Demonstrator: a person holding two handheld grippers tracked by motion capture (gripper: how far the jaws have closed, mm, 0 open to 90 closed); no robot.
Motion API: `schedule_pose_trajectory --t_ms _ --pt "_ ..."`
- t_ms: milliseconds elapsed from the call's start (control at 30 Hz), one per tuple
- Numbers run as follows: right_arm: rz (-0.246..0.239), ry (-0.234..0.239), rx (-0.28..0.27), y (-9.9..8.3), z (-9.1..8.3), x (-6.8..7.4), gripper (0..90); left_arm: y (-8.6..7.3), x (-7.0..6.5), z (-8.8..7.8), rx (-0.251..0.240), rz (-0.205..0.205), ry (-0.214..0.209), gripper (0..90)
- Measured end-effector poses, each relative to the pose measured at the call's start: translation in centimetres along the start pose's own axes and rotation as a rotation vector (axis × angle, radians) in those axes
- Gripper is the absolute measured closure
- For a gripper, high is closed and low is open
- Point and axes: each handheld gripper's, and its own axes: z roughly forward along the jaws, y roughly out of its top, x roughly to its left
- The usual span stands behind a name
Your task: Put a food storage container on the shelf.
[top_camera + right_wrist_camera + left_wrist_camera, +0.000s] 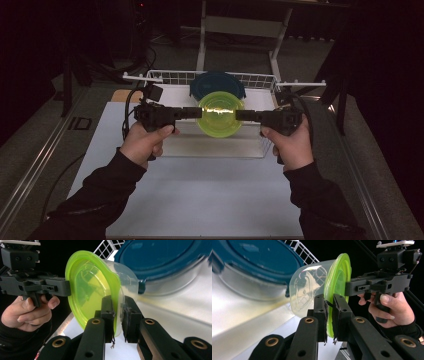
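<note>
A clear round container with a lime-green lid (220, 114) hangs in the air over the white wire rack (165, 77), lid facing me. My left gripper (199, 112) is shut on the lid's left rim and my right gripper (239, 115) on its right rim. In the left gripper view the pads (322, 315) pinch the green lid (338, 277) edge-on, with the right gripper (348, 288) clamped opposite. In the right gripper view my own jaws (117, 315) squeeze the lid's rim (87, 287), and the left gripper (68, 288) holds the far side.
A larger container with a dark blue lid (217, 82) stands in the rack just behind the lifted one. The rack sits at the far end of a white table top (200, 200). A white table frame (240, 25) stands beyond, over dark floor.
</note>
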Motion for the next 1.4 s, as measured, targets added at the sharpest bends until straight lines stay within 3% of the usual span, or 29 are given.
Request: schedule_pose_trajectory --t_ms 300,367,600,767,1067,1300,1400 --pt "0.01 -0.026 -0.027 2.9 0.3 -0.4 80.8 3.1 0.8 0.5 -0.012 0.015 0.017 82.1" --pt "0.021 -0.038 -0.036 4.0 0.4 -0.8 80.7 4.3 1.1 1.0 -0.024 0.006 0.034 82.0" --pt "0.053 -0.073 -0.018 6.0 1.3 -1.6 80.7 5.9 2.0 1.8 -0.02 -0.028 0.076 81.7" --pt "0.068 -0.073 -0.011 6.7 1.7 -2.2 80.6 6.6 2.5 2.1 -0.017 -0.038 0.078 81.3" --pt "0.103 -0.075 -0.01 7.8 2.3 -3.0 73.6 6.9 3.8 2.8 -0.062 -0.109 0.062 78.6" --pt "0.134 -0.076 -0.018 8.0 2.8 -3.7 71.8 7.1 4.3 3.2 -0.076 -0.111 0.084 73.1" --pt "0.159 -0.068 -0.024 8.2 3.2 -3.8 71.5 7.2 4.4 3.7 -0.091 -0.112 0.114 70.9"
